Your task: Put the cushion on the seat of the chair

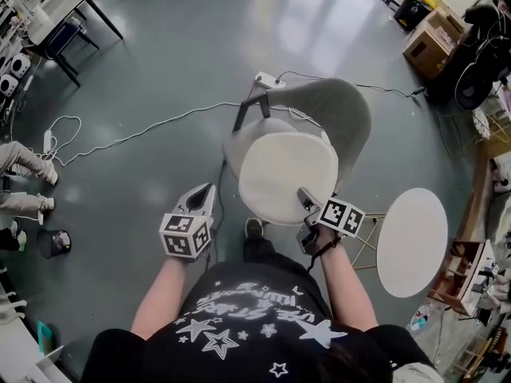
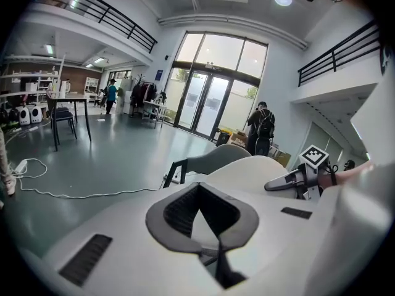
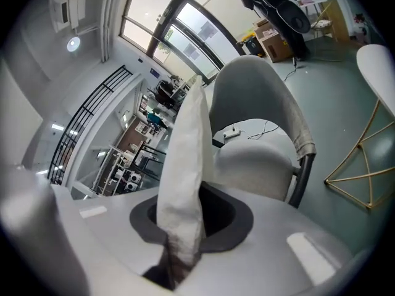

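Note:
A round white cushion (image 1: 287,178) hangs over the seat of a grey chair (image 1: 339,110), hiding most of the seat. My right gripper (image 1: 307,202) is shut on the cushion's near right edge. In the right gripper view the cushion (image 3: 185,165) stands edge-on between the jaws of my right gripper (image 3: 182,239), with the chair's curved back (image 3: 259,103) behind it. My left gripper (image 1: 206,191) hovers left of the chair, apart from the cushion, jaws together and holding nothing. The left gripper view shows my left gripper (image 2: 207,227), the cushion (image 2: 247,168), the chair back (image 2: 216,156) and the right gripper (image 2: 274,185).
A round white side table (image 1: 411,242) on gold wire legs stands close to the chair's right. A white cable (image 1: 136,134) and a power strip (image 1: 269,79) lie on the floor behind the chair. Cardboard boxes (image 1: 431,42) are far right; a person's legs (image 1: 24,182) far left.

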{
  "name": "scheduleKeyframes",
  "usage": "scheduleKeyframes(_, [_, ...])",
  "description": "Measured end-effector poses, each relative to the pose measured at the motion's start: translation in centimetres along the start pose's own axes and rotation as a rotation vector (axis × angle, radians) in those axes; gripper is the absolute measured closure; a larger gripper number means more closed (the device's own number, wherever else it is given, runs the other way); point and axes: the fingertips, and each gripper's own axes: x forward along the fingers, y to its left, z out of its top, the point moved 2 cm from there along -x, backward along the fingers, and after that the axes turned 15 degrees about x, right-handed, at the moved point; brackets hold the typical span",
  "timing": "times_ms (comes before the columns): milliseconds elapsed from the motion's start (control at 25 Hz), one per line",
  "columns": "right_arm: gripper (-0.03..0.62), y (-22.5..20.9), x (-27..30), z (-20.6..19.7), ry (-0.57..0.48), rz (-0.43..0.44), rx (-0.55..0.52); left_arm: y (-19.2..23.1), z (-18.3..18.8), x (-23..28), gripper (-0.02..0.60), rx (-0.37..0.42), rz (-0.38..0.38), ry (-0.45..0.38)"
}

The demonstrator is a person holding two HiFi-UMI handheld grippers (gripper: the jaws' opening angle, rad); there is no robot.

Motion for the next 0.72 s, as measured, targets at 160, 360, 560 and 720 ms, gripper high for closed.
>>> scheduleKeyframes(160, [0.536, -0.4, 1.9, 2.8, -0.004, 0.005, 0.047, 0.6, 1.9, 2.7, 0.575, 0.017, 0.008, 0.008])
scheduleKeyframes(360, [0.536, -1.0, 4.0, 4.5, 0.003, -0.008, 0.083, 2.0, 3.9, 5.0, 0.575, 0.044, 0.016, 0.022])
scheduleKeyframes(560, [0.536, -1.5, 5.6, 5.0, -0.033, -0.017, 0.197, 3.7, 5.7, 7.4, 0.575, 0.081, -0.018, 0.043])
scheduleKeyframes(720, [0.536, -1.9, 7.2, 5.3, -0.079, -0.032, 0.267, 5.3, 6.8, 10.2, 0.574, 0.108, -0.075, 0.059])
